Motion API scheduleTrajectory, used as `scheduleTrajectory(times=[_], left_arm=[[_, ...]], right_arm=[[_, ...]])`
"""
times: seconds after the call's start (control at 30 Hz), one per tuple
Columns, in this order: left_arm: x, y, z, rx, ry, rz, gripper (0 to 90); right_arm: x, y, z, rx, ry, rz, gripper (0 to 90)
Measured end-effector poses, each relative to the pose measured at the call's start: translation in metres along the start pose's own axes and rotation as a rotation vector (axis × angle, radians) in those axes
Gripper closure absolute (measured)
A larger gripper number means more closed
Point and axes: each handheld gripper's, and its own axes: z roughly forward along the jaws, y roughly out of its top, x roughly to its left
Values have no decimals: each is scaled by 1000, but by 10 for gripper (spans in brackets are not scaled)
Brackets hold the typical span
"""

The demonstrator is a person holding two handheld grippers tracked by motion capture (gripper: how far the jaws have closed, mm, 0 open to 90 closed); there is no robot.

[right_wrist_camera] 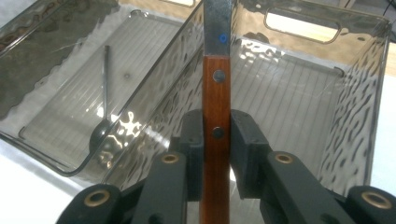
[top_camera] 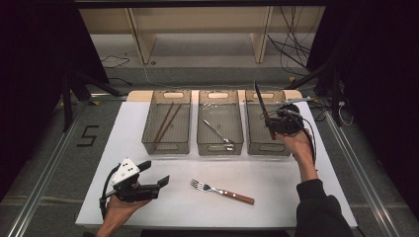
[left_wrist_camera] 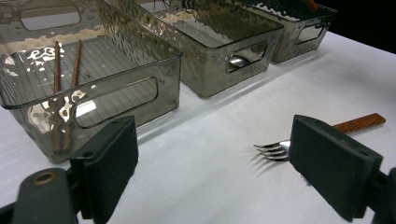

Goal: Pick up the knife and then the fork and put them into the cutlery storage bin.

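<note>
1. a knife (right_wrist_camera: 216, 93) is clamped by its wooden handle in the right tool (right_wrist_camera: 216, 140), held over the bin (top_camera: 267, 146) at the table's far right.
2. the left tool (top_camera: 154, 183) is held open near the front left corner.
3. lowering the knife into that bin is judged next; the fork (top_camera: 220, 191) waits near the front edge.

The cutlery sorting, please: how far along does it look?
Done: chopsticks lie in the left bin, a spoon in the middle bin. In hand: the right gripper holds a knife over the right bin. Left: the fork on the table.
</note>
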Motion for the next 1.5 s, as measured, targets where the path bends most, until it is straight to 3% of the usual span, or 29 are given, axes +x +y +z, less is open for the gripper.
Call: scheduleTrajectory(times=[1.17, 1.3, 1.37, 1.5], left_arm=[[0, 0, 0, -3, 0, 6, 154], [0, 0, -1, -3, 2, 5, 154], [0, 0, 0, -3, 2, 6, 154], [0, 0, 0, -3, 0, 5, 154]], right_arm=[[1, -11, 32, 118, -2, 67, 762], [2, -11, 33, 119, 10, 82, 743], [2, -9, 31, 108, 23, 88, 648], [3, -8, 28, 91, 32, 77, 602]])
